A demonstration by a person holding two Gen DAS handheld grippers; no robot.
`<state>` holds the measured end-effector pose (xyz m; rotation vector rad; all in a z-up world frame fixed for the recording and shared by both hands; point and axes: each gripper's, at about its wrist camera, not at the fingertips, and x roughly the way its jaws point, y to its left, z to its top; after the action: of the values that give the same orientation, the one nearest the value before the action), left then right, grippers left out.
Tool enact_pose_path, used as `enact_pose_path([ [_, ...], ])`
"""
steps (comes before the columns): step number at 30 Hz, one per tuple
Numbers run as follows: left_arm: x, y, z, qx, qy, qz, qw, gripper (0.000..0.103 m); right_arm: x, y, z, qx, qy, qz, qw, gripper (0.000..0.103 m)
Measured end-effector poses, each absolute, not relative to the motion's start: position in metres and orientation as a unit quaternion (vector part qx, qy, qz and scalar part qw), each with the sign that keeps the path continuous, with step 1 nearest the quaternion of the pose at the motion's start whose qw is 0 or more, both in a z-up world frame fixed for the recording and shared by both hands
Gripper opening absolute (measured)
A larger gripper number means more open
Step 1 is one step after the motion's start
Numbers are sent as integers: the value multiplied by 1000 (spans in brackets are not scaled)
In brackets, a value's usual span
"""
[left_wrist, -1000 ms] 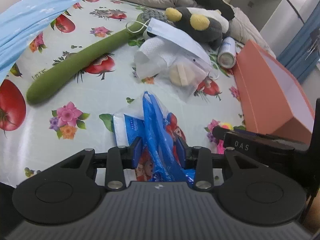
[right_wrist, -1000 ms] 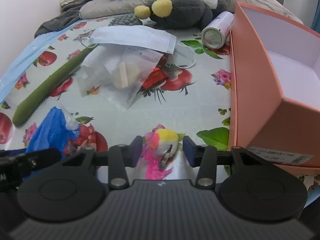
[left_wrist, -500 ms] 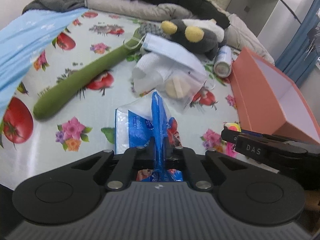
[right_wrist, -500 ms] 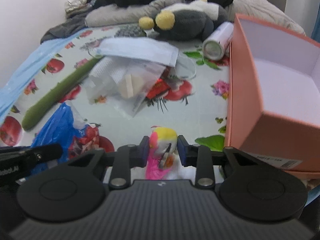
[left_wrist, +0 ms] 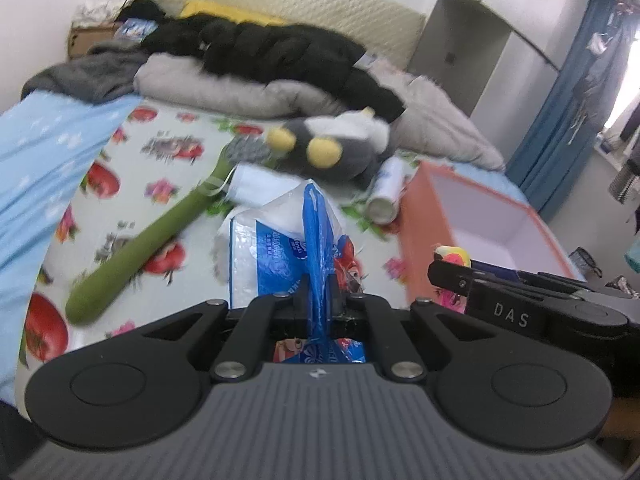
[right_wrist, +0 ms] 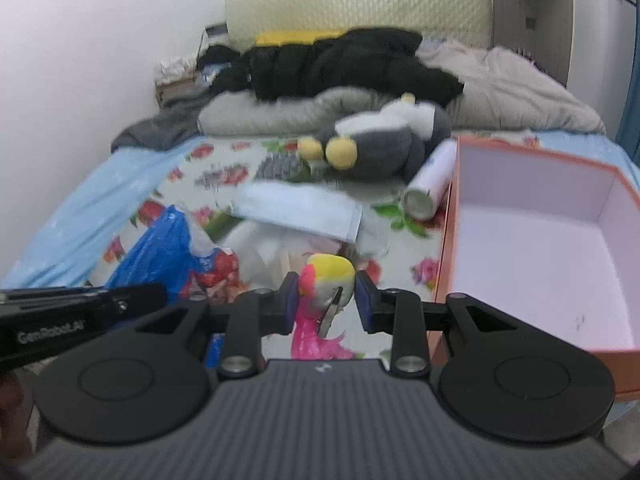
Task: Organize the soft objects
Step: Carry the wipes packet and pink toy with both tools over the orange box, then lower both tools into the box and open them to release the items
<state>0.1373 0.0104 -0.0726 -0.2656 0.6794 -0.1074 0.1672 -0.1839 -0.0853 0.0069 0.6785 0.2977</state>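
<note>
My left gripper [left_wrist: 319, 293] is shut on a blue and white plastic tissue pack [left_wrist: 288, 248] and holds it lifted above the bed. The pack also shows in the right wrist view [right_wrist: 168, 252]. My right gripper [right_wrist: 326, 298] is shut on a small pink and yellow plush toy [right_wrist: 326, 280], lifted beside the open orange box [right_wrist: 532, 236]. The toy also shows in the left wrist view [left_wrist: 452, 258]. The box also shows there [left_wrist: 472, 216], to the right.
On the fruit-print sheet [left_wrist: 132, 184] lie a long green plush [left_wrist: 144, 240], a face mask [right_wrist: 296, 210], a grey plush with yellow feet [right_wrist: 372, 148], a white can [right_wrist: 430, 188] and a clear bag. Dark clothes and a grey quilt [left_wrist: 240, 88] lie at the back.
Both grippers closed on their objects and rose off the bed. The tissue pack and the plush toy lifted with them, and both views tilted up toward the headboard.
</note>
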Motion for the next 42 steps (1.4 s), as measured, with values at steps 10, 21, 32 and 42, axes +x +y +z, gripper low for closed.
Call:
enact_pose_path([
  [10, 144, -27, -13, -120, 285, -95, 946, 7, 155, -212, -31, 16, 273, 131, 953, 33],
  [21, 186, -101, 20, -103, 280, -159, 941, 7, 162, -267, 5, 24, 234, 87, 968, 33],
  [32, 265, -182, -17, -84, 335, -200, 917, 7, 198, -344, -17, 47, 269, 14, 962, 33],
  [42, 331, -238, -74, -55, 404, -224, 885, 7, 240, -390, -69, 71, 343, -12, 937, 33],
])
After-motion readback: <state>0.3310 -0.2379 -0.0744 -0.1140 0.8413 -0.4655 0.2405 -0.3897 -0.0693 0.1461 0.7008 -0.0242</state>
